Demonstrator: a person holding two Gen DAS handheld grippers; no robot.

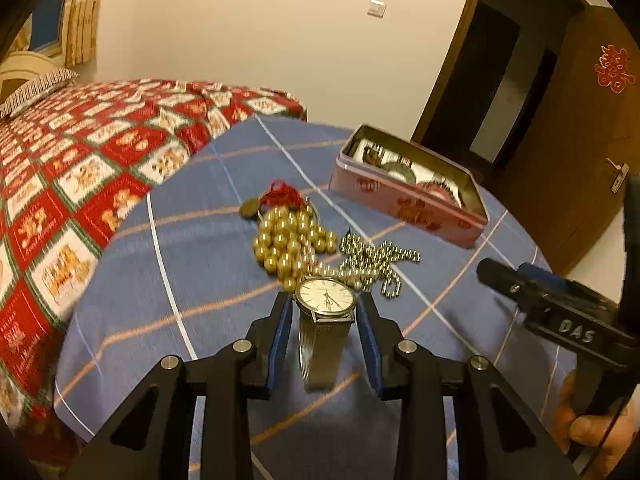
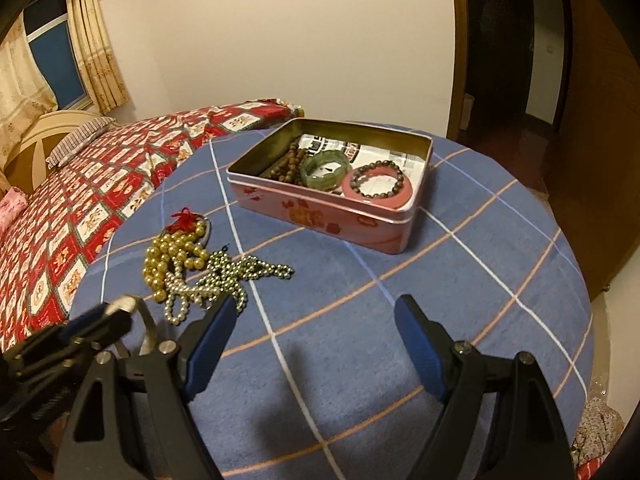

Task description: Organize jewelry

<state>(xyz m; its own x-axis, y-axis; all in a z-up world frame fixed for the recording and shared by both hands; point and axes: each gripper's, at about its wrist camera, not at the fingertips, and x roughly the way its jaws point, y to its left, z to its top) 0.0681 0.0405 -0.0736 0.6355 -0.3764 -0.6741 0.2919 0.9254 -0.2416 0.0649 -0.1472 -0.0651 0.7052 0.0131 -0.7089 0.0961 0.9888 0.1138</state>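
Note:
My left gripper (image 1: 325,304) is shut on a silver watch (image 1: 326,300) with a white dial, its mesh strap hanging between the jaws, above the blue cloth. Beyond it lie a gold bead necklace (image 1: 290,244), a silver bead chain (image 1: 376,260) and a red-tasselled pendant (image 1: 276,198). The pink tin box (image 2: 332,208) stands open at the back and holds brown beads (image 2: 288,164), a green bangle (image 2: 324,170), a pink bangle (image 2: 380,192) and a bead bracelet. My right gripper (image 2: 316,320) is open and empty, above bare cloth in front of the tin.
The round table wears a blue checked cloth (image 2: 360,320). A bed with a red patterned quilt (image 1: 72,168) lies to the left. A brown door (image 1: 580,140) stands at the right. The right gripper's body (image 1: 560,304) shows at the right of the left wrist view.

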